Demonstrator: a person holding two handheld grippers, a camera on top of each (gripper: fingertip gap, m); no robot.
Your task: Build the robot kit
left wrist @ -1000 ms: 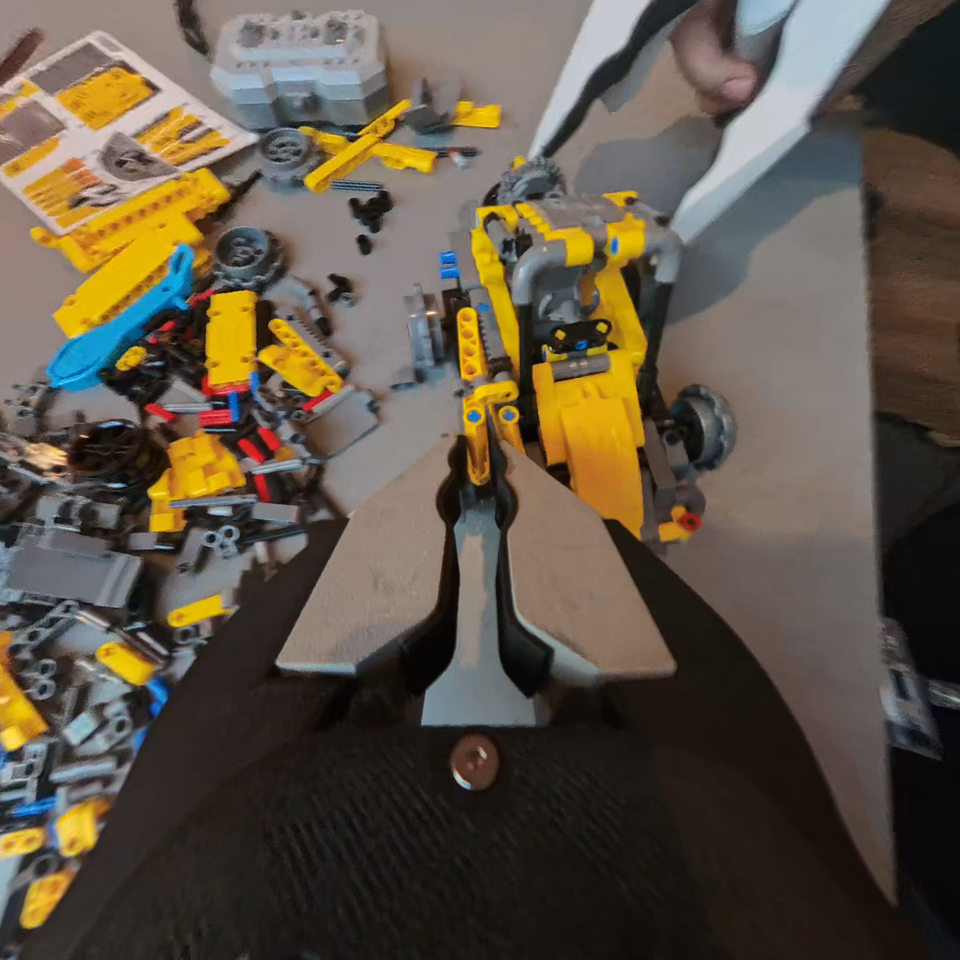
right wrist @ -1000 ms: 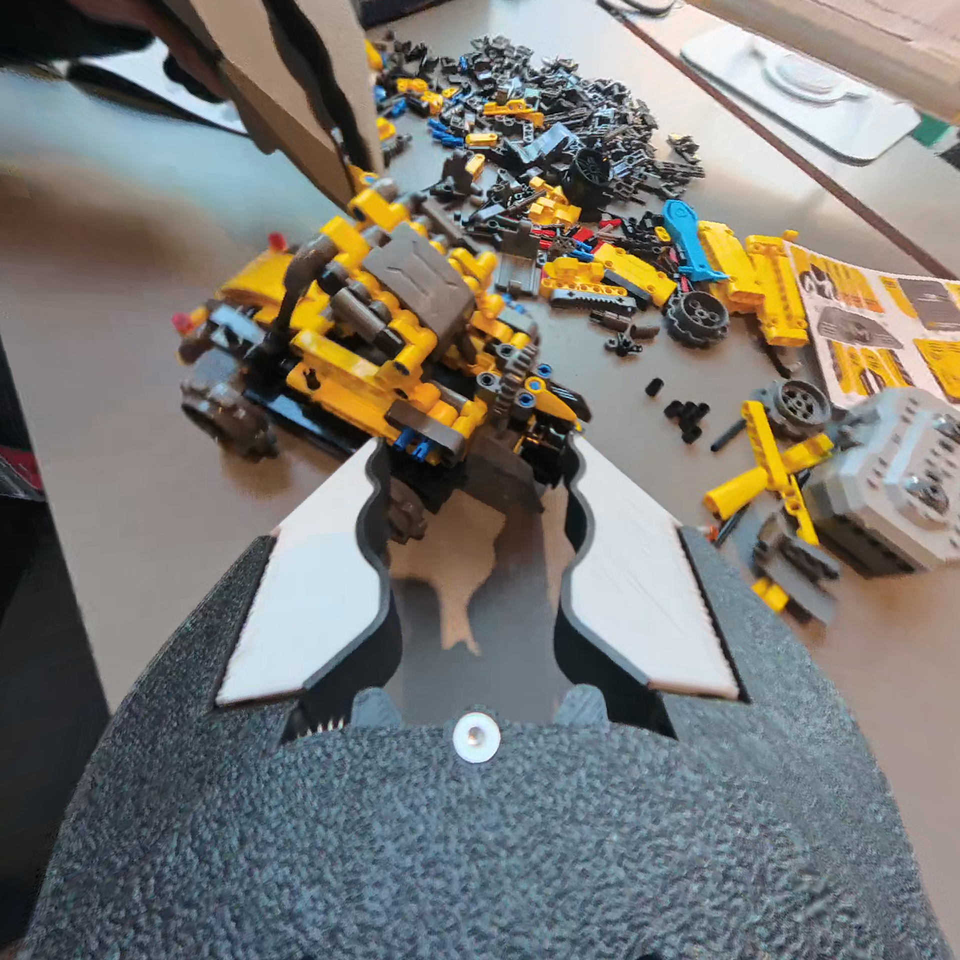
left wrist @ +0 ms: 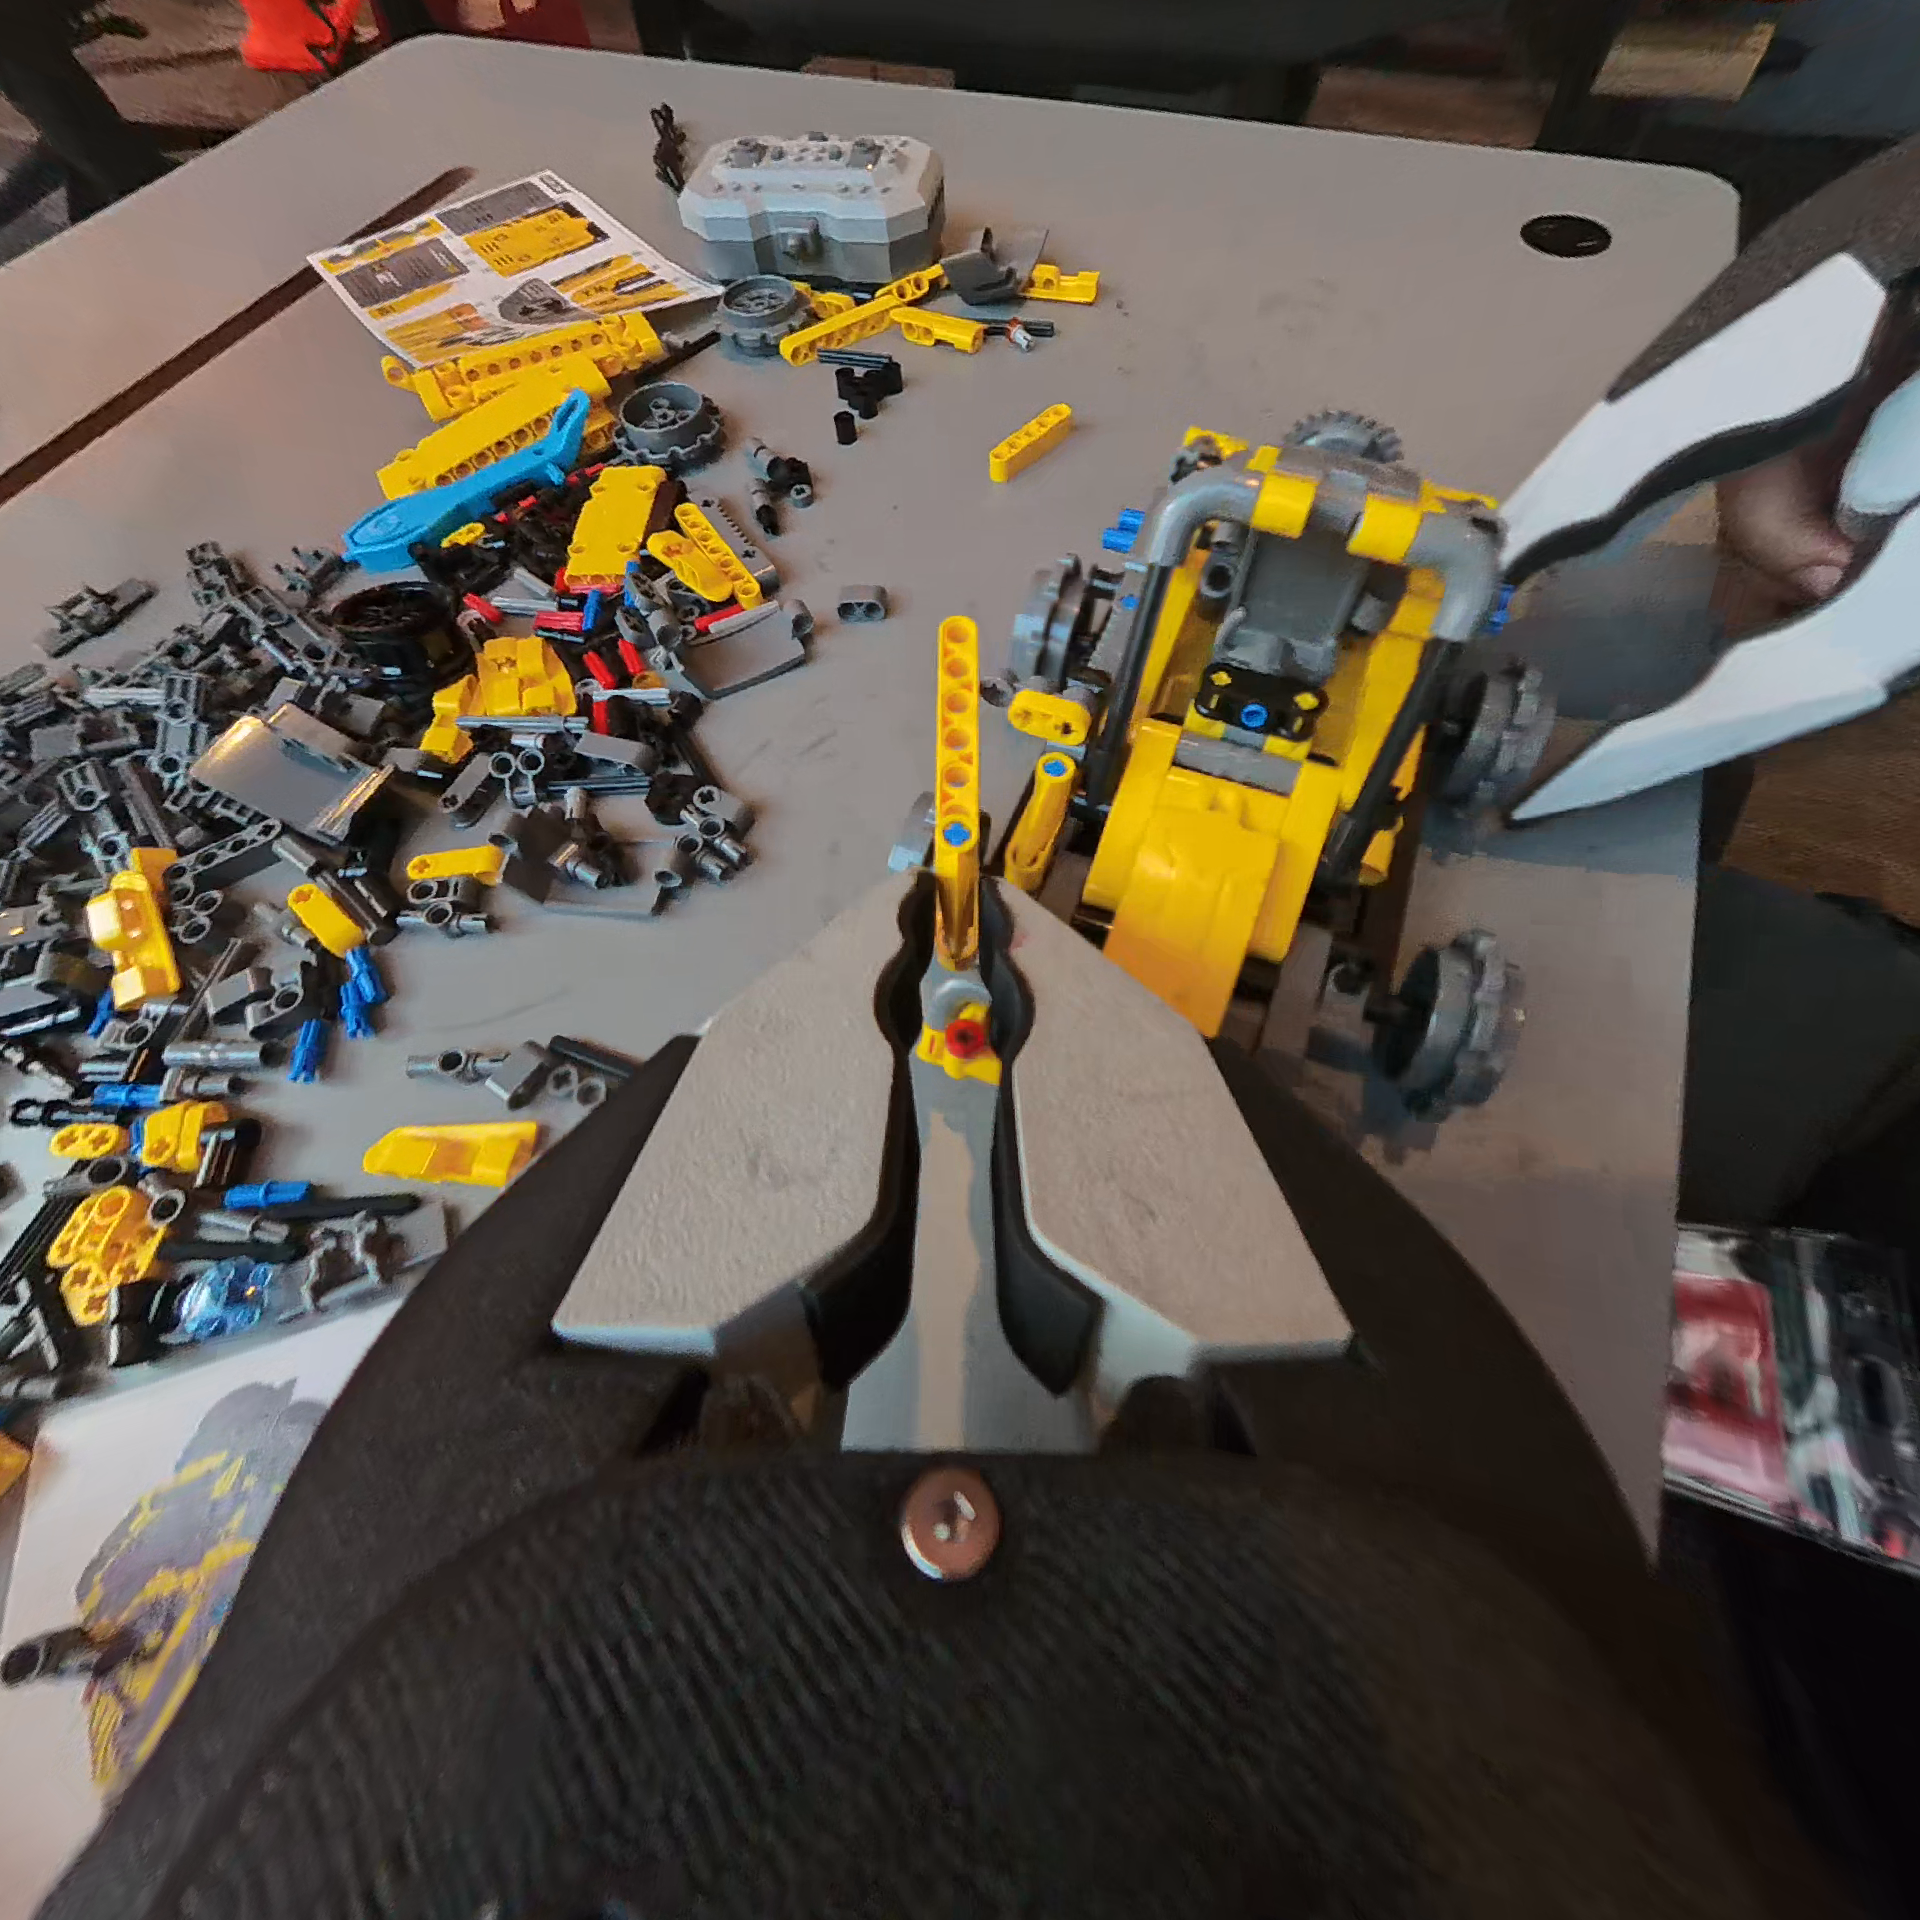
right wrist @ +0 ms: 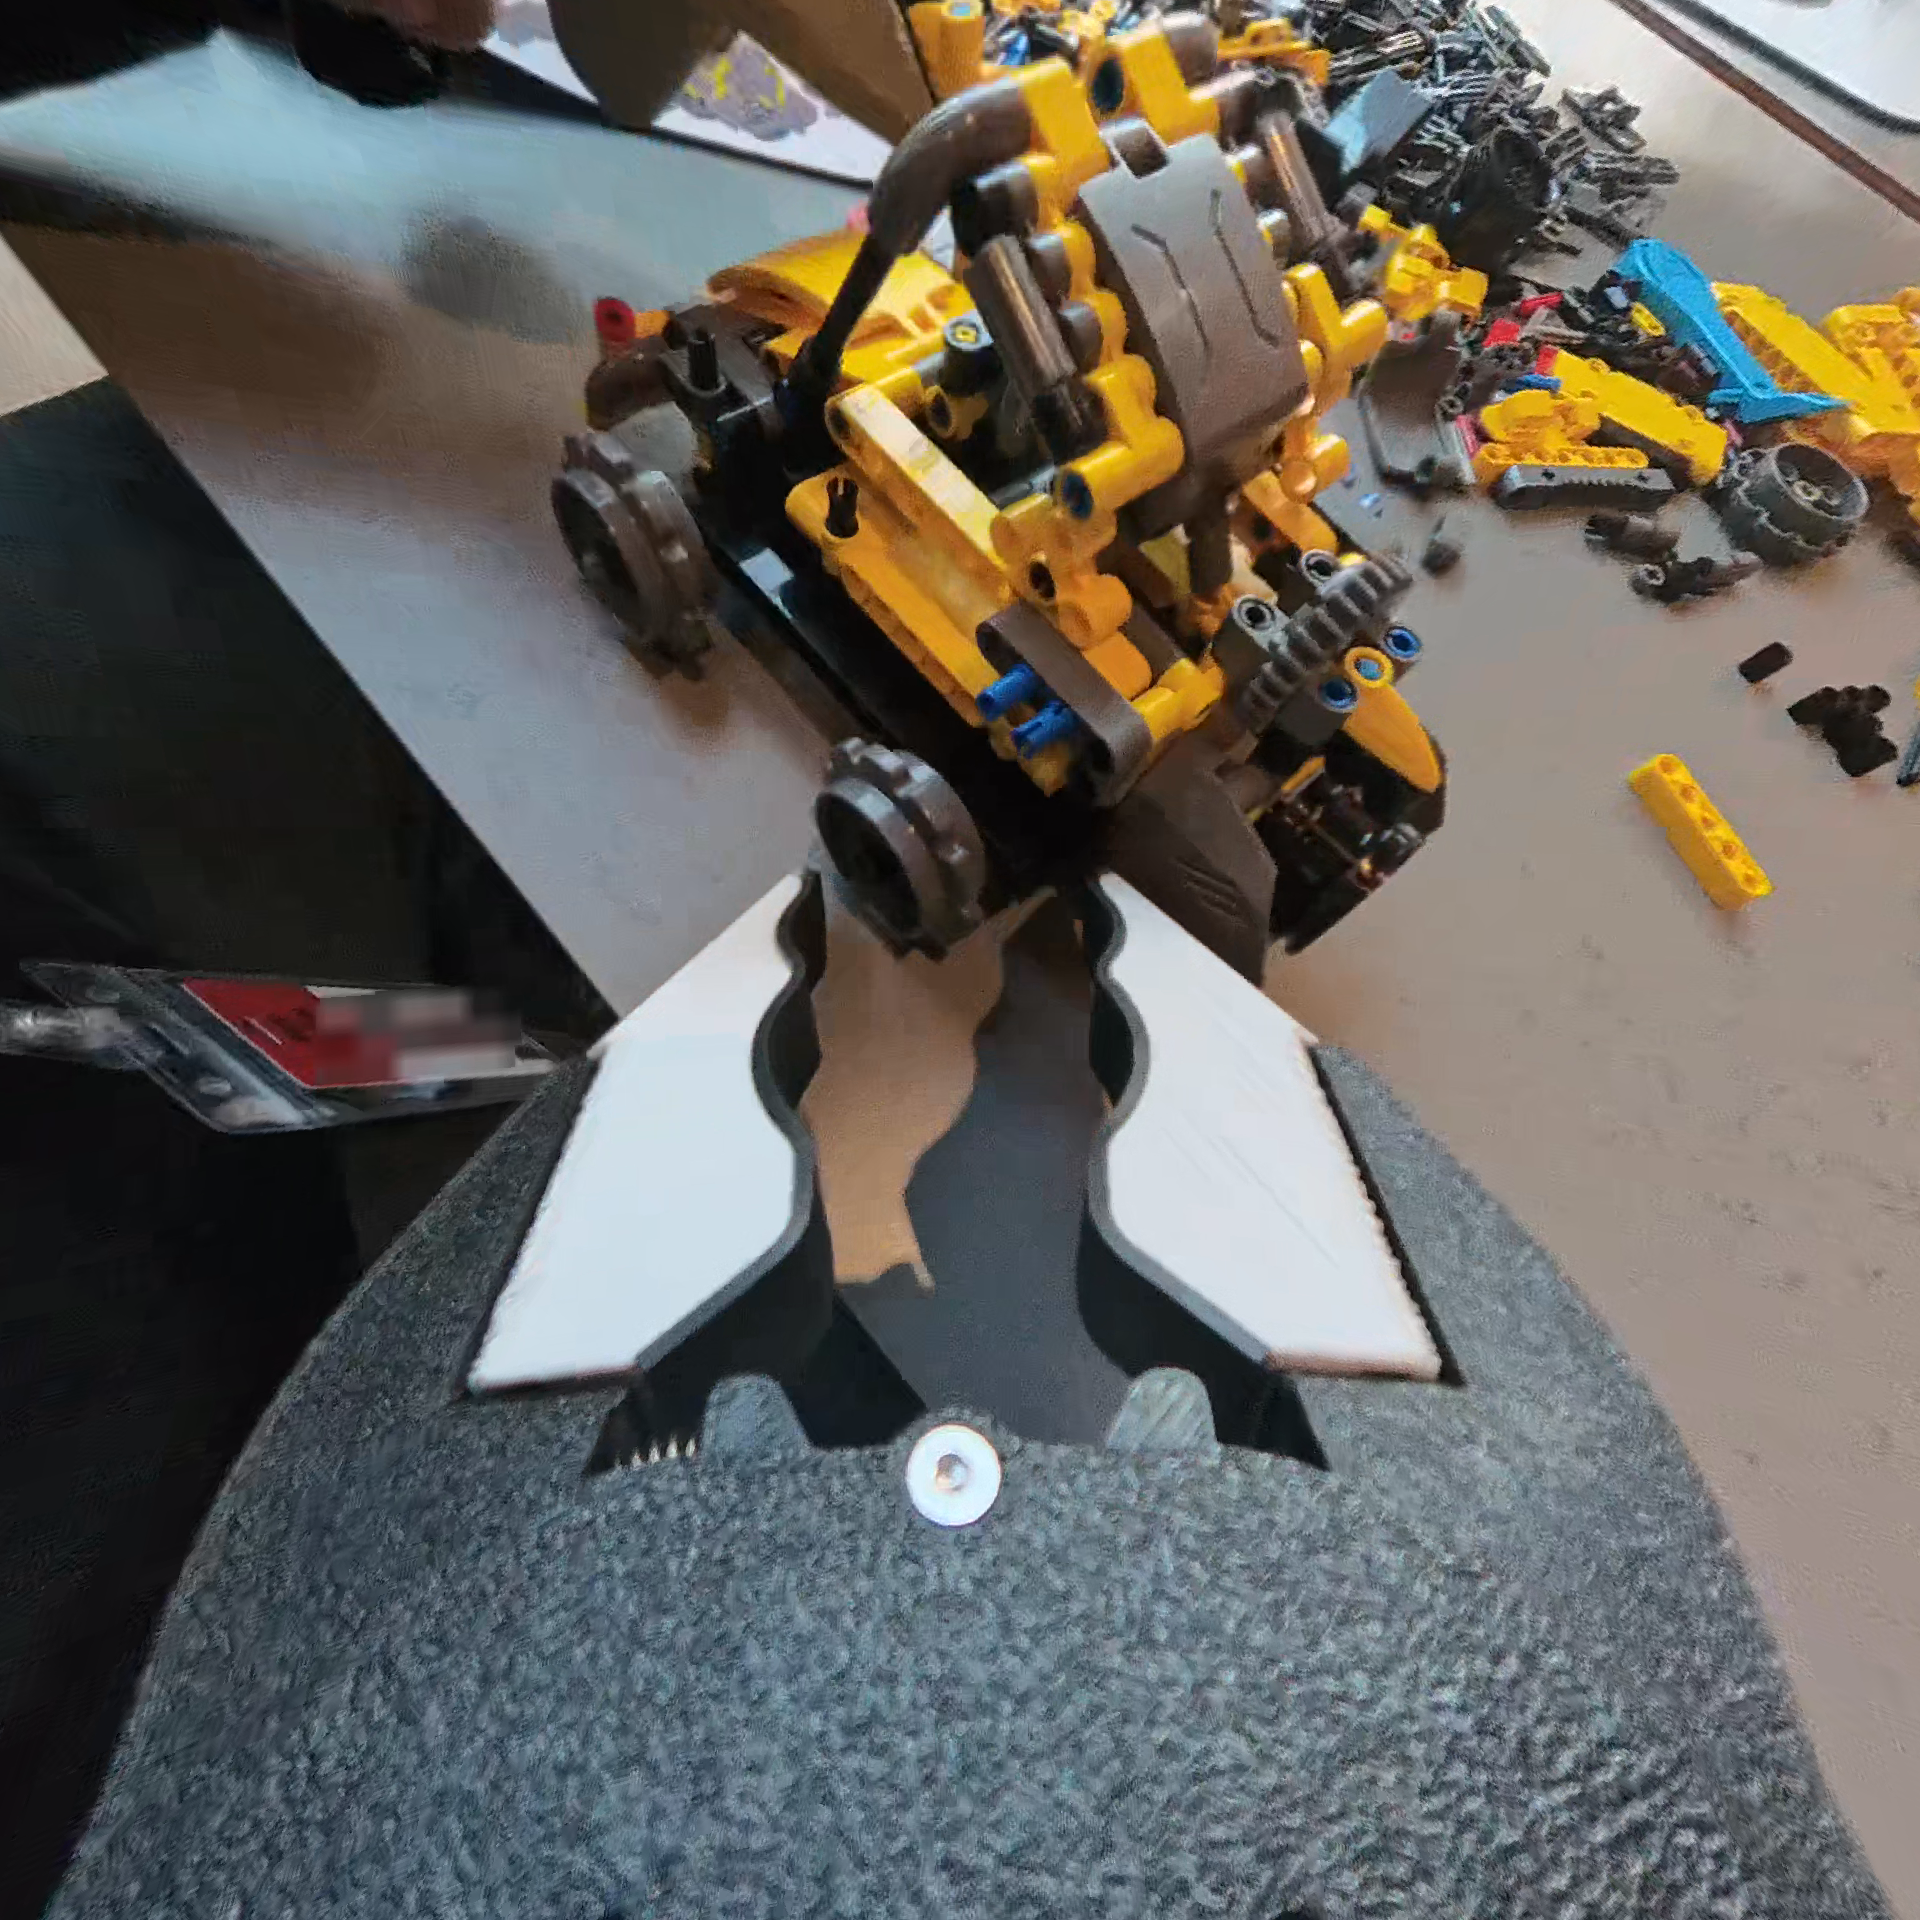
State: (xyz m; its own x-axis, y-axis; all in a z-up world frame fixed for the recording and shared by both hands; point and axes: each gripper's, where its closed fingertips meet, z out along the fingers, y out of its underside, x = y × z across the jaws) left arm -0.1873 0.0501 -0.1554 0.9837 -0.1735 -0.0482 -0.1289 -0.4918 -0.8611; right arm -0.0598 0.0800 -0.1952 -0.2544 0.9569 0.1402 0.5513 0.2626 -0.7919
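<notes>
A grey desk (left wrist: 1299, 270) carries a half-built yellow brick vehicle (left wrist: 1257, 717) near its right edge and a loose-parts pile (left wrist: 343, 748) on the left, with a printed leaflet (left wrist: 499, 260) toward the far-left corner. The left claw (left wrist: 954, 914) is clenched on a yellow holed beam (left wrist: 957, 748) just beside the vehicle. The right claw (right wrist: 951, 914) is spread wide, its tips around a grey wheel (right wrist: 899, 842).

Both grippers look like DIY printed builds. The left gripper (left wrist: 956, 914) has a black body with a fine ribbed texture, flat grey wedge-shaped fingers (left wrist: 769, 1164) lined with wavy black pads, and one silver screw (left wrist: 951, 1524) in the middle. The right gripper (right wrist: 951, 914) is the same shape, but its shell is a grainy, speckled dark grey and its fingers (right wrist: 655, 1164) are white with the same wavy black edges, again with a single silver screw (right wrist: 953, 1475).
</notes>
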